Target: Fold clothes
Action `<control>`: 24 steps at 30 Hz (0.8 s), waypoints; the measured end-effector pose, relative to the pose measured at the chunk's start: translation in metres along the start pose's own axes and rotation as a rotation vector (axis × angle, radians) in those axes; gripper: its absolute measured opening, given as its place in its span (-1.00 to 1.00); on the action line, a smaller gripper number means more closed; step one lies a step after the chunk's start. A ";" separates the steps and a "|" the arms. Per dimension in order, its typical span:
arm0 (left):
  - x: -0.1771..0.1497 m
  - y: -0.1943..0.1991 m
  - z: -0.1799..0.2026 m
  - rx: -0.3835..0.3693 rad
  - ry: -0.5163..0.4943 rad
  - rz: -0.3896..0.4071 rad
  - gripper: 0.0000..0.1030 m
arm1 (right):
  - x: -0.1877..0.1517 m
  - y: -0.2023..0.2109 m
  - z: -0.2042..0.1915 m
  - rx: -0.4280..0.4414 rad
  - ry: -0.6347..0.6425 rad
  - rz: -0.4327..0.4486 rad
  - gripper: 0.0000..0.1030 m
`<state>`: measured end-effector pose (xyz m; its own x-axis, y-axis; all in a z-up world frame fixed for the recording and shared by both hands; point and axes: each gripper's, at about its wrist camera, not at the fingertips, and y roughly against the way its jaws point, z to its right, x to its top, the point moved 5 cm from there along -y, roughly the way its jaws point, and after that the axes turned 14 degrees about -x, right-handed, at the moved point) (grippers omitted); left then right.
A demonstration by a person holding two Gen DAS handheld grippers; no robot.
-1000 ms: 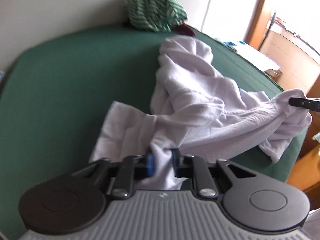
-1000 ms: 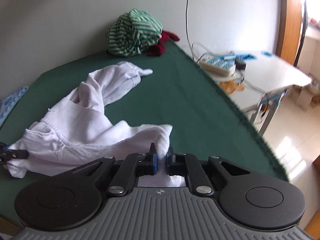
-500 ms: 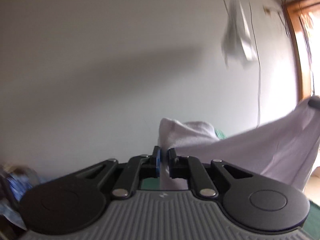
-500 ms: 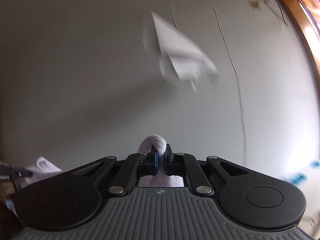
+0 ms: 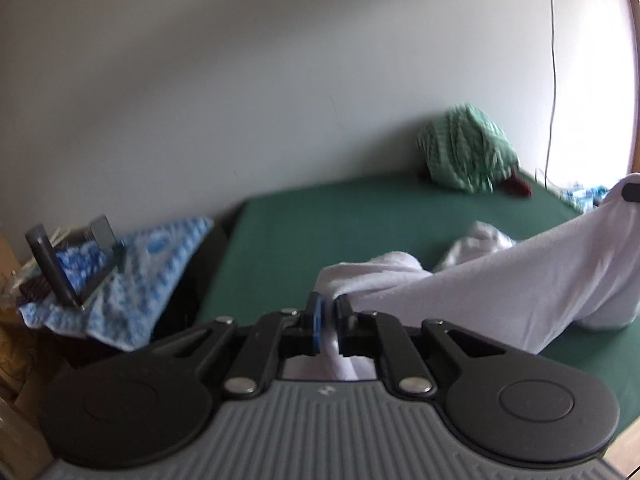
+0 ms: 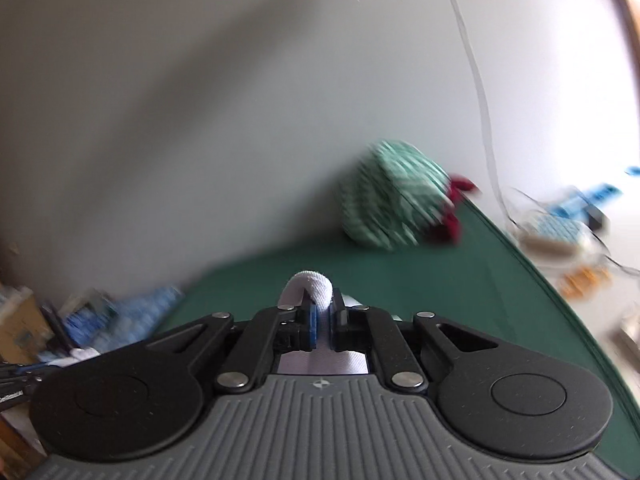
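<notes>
— Green cloth covered the table [image 5: 320,220], with a bare pale wall [image 5: 280,80] behind it. What did the left gripper [image 5: 328,320] have?

— A fold of the white garment [image 5: 500,280], pinched between jaws closed down to a narrow gap. From there the cloth stretched taut to the right, lifted off the table, up to the tip of the right gripper [image 5: 631,192] at the frame's right edge. Its lower part sagged onto the green surface.

— And in the right gripper's own view?

— Its jaws [image 6: 323,320] stood nearly closed on a rolled edge of the same garment [image 6: 316,288], a small white loop poking up between the pads.

— How many garments in all?

— One white one held. One green-and-white striped bundle [image 5: 466,152] at the far right against the wall, and one dark red item [image 5: 518,187] just beside it.

— Anything else around?

— At the left, off the table, one blue-and-white patterned cloth [image 5: 132,272] draped over clutter, with a dark grey object [image 5: 52,268] standing tilted on it. One thin cable [image 5: 554,60] hung down the wall at the right. Right of the table, blurred blue and white things lay on a pale surface [image 6: 560,224]; I could not tell what they were.
</notes>
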<state>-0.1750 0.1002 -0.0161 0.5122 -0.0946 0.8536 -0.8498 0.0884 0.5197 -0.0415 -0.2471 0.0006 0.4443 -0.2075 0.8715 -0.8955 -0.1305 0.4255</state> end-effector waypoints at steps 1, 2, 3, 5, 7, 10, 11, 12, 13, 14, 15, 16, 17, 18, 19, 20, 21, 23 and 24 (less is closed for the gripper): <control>0.004 0.006 -0.002 -0.016 -0.009 0.020 -0.83 | 0.000 0.006 0.001 -0.017 -0.003 0.004 -0.90; 0.008 0.011 -0.004 -0.032 -0.020 0.043 -0.83 | 0.000 0.012 0.001 -0.033 -0.007 0.008 -0.90; 0.015 0.021 -0.007 -0.044 -0.029 0.081 -0.83 | 0.003 0.020 0.001 -0.044 -0.010 0.026 -0.90; 0.041 0.046 -0.017 -0.069 -0.040 0.173 -0.83 | 0.017 0.047 -0.005 -0.031 -0.027 0.114 -0.90; 0.063 0.078 -0.027 -0.091 -0.059 0.284 -0.83 | 0.030 0.082 -0.012 0.008 -0.053 0.227 -0.90; 0.099 0.130 -0.039 -0.091 -0.102 0.462 -0.84 | 0.059 0.139 -0.032 0.072 -0.058 0.431 -0.90; 0.109 0.146 -0.044 -0.079 -0.112 0.523 -0.87 | 0.067 0.158 -0.040 0.086 -0.048 0.498 -0.90; 0.119 0.161 -0.049 -0.066 -0.121 0.579 -0.89 | 0.075 0.176 -0.048 0.097 -0.038 0.561 -0.90; 0.128 0.173 -0.054 -0.075 -0.119 0.618 -0.89 | 0.082 0.193 -0.056 0.103 -0.027 0.618 -0.90; 0.136 0.185 -0.059 -0.087 -0.115 0.653 -0.89 | 0.089 0.211 -0.064 0.109 -0.016 0.675 -0.90; 0.144 0.196 -0.064 -0.100 -0.111 0.689 -0.89 | 0.095 0.224 -0.071 0.110 -0.006 0.719 -0.90; 0.149 0.202 -0.069 -0.112 -0.104 0.703 -0.89 | 0.098 0.231 -0.078 0.104 0.003 0.747 -0.90; 0.148 0.203 -0.071 -0.129 -0.107 0.695 -0.89 | 0.101 0.238 -0.084 0.098 0.011 0.774 -0.90; 0.146 0.202 -0.072 -0.146 -0.111 0.684 -0.84 | 0.102 0.242 -0.089 0.086 0.022 0.786 -0.90; 0.139 0.196 -0.072 -0.172 -0.110 0.656 -0.80 | 0.100 0.240 -0.093 0.069 0.038 0.779 -0.90; 0.131 0.188 -0.072 -0.200 -0.110 0.624 -0.63 | 0.098 0.238 -0.098 0.051 0.054 0.772 -0.90; 0.119 0.174 -0.065 -0.229 -0.118 0.581 -0.14 | 0.094 0.234 -0.101 0.027 0.068 0.756 -0.90; 0.094 0.143 -0.048 -0.285 -0.138 0.491 0.18 | 0.079 0.222 -0.099 -0.032 0.089 0.692 -0.90; 0.081 0.127 -0.040 -0.313 -0.147 0.446 0.18 | 0.070 0.219 -0.093 -0.059 0.087 0.653 -0.90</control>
<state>-0.2367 0.1437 0.1206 0.0705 -0.1160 0.9907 -0.8909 0.4395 0.1148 -0.2090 -0.1996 0.1775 -0.1921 -0.1462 0.9704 -0.9812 0.0494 -0.1868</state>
